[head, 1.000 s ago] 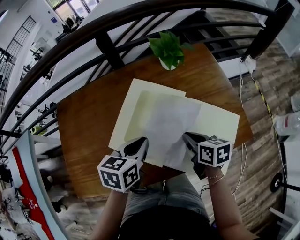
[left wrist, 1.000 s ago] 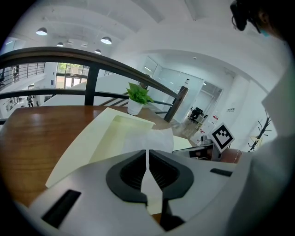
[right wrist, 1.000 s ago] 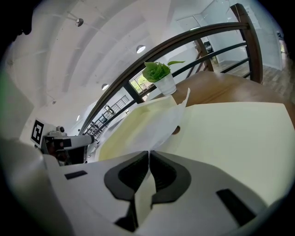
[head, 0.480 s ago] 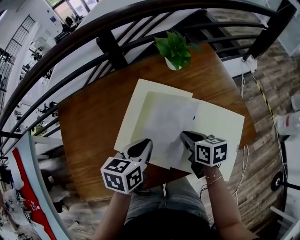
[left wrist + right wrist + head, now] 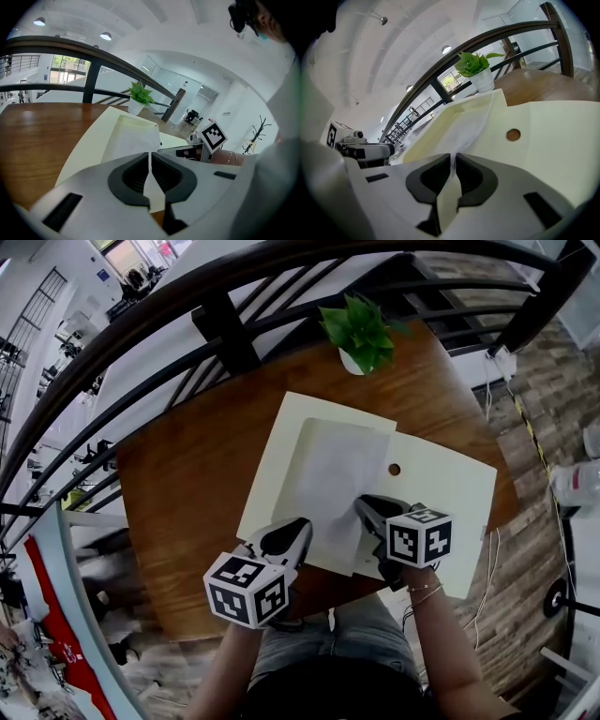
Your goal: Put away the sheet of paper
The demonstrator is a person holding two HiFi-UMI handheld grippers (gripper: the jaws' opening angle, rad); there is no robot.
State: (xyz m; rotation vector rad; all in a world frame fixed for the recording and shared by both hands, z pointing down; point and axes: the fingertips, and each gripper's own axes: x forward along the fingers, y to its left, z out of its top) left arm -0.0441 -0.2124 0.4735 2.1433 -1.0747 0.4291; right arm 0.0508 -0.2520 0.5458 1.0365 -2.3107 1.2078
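A white sheet of paper [image 5: 330, 486] lies partly inside an open cream folder [image 5: 448, 495] on the wooden table [image 5: 192, 488]. My left gripper [image 5: 297, 538] is shut on the sheet's near left edge, and the thin paper edge [image 5: 150, 165] runs between its jaws. My right gripper [image 5: 367, 514] is shut on the sheet's near right edge, where the paper [image 5: 453, 169] is pinched between the jaws. The folder's right flap [image 5: 553, 136] has a small round hole [image 5: 513, 135]. The sheet's far end [image 5: 133, 129] reaches toward the folder's crease.
A small potted plant [image 5: 360, 336] stands at the table's far edge, just beyond the folder. A dark curved railing [image 5: 220, 329] runs behind the table. Wood-pattern floor [image 5: 534, 418] and cables lie to the right. The person's legs sit below the table's near edge.
Both grippers have pushed the sheet forward, away from me. It now lies flatter and deeper in the folder, and the folder flap's round hole is uncovered.
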